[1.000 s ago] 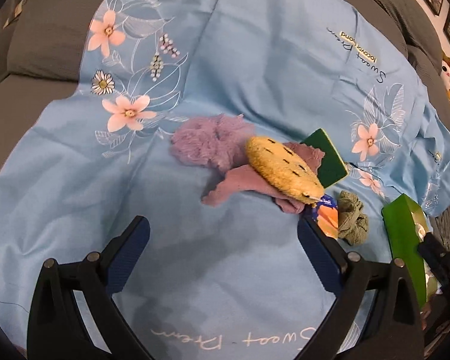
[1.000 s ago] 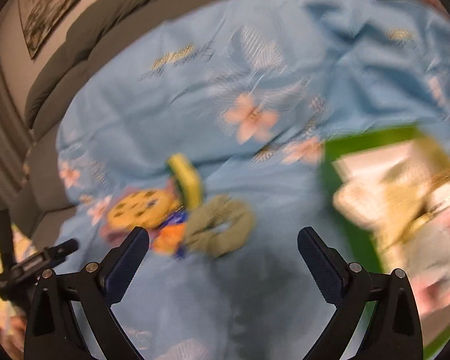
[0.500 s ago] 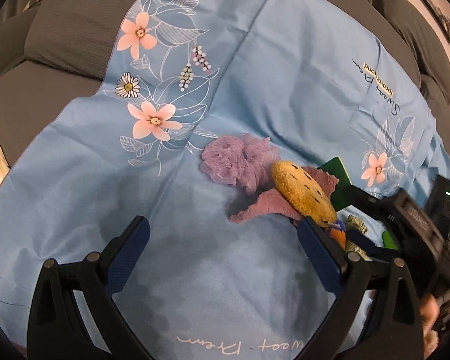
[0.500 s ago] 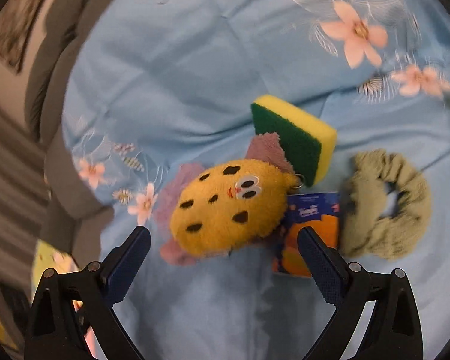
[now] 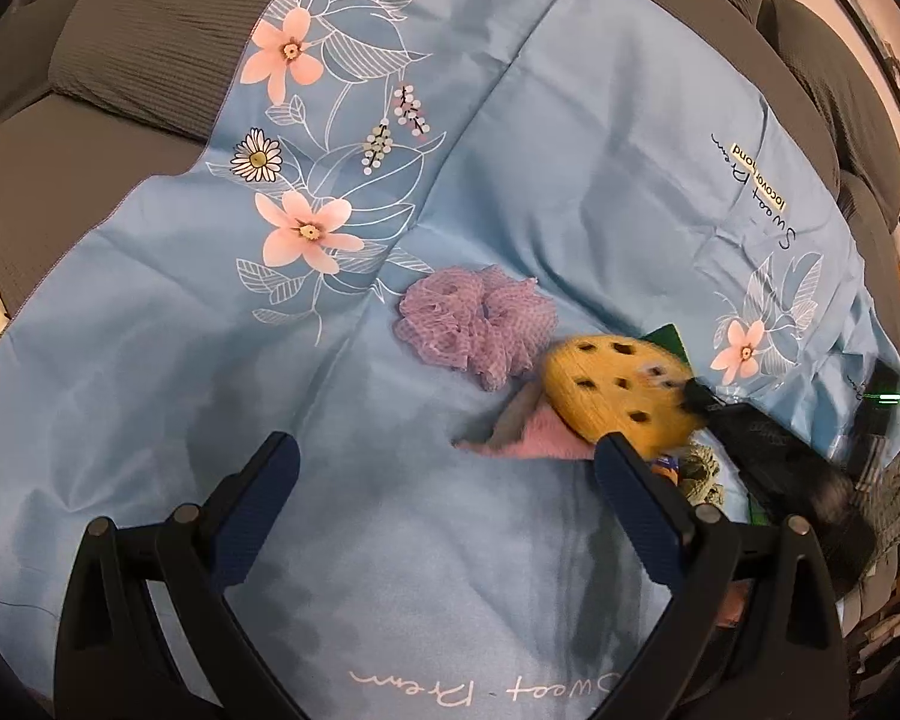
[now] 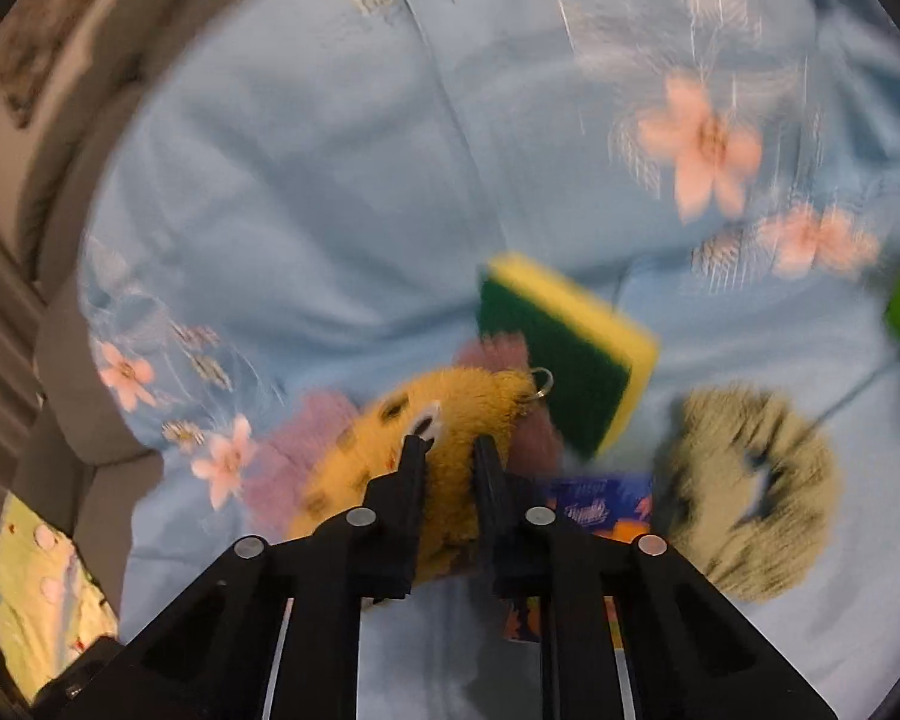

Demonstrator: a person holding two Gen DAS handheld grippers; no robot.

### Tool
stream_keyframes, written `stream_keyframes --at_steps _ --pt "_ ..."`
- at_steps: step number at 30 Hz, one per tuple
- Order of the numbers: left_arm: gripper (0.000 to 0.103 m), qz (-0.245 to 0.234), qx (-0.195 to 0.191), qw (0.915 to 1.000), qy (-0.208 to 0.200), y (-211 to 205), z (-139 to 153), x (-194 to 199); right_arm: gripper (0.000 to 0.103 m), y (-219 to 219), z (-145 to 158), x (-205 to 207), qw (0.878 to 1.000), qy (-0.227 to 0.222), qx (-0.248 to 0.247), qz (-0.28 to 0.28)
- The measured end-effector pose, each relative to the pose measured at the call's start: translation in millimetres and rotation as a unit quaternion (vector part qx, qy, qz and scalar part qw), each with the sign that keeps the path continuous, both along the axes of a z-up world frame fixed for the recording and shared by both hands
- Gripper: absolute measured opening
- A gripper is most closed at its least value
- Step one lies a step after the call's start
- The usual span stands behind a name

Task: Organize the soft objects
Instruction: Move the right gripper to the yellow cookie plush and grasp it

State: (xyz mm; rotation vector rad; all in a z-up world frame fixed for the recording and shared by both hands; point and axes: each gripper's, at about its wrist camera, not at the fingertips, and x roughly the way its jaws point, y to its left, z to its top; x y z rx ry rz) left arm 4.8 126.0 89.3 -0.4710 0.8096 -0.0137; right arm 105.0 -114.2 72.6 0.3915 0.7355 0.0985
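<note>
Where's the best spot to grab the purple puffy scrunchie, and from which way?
Pinch one raised ruffle lobe of the purple scrunchie, coming down from above on its left side. That side lies on open sheet, while its right edge crowds the yellow plush that the right tool has just closed on. The open left tool seems nearest.

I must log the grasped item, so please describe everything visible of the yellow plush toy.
The yellow plush toy is a fuzzy oval with dark spots, a white eye and a metal ring at one end. It lies on a pink cloth beside the sponge. The right gripper, whose jaws have just been closing, pinches its pile.
</note>
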Motion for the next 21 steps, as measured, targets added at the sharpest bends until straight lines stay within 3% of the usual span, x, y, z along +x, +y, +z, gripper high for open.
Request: stream_keyframes --at_steps 5,8,16,21 --pt "0.099 -0.003 0.010 0.9999 0.005 -4.6 -2.6 1.3 0.014 -4.8 49.1 -40.4 0.998 -0.058 0.013 0.035" --pt "0.099 -0.012 0.005 0.9998 0.017 -10.0 -8.0 4.3 0.003 -3.6 65.0 -73.6 0.995 -0.072 -0.009 0.063" --pt "0.099 -0.050 0.017 0.9983 0.025 -38.8 -15.0 4.6 0.003 -30.3 34.4 -114.2 0.997 -0.011 -0.061 0.054" --pt "0.099 -0.084 -0.004 0.9959 0.033 -53.3 -21.5 3.7 0.003 -44.8 13.2 -108.7 0.997 0.029 -0.044 0.062"
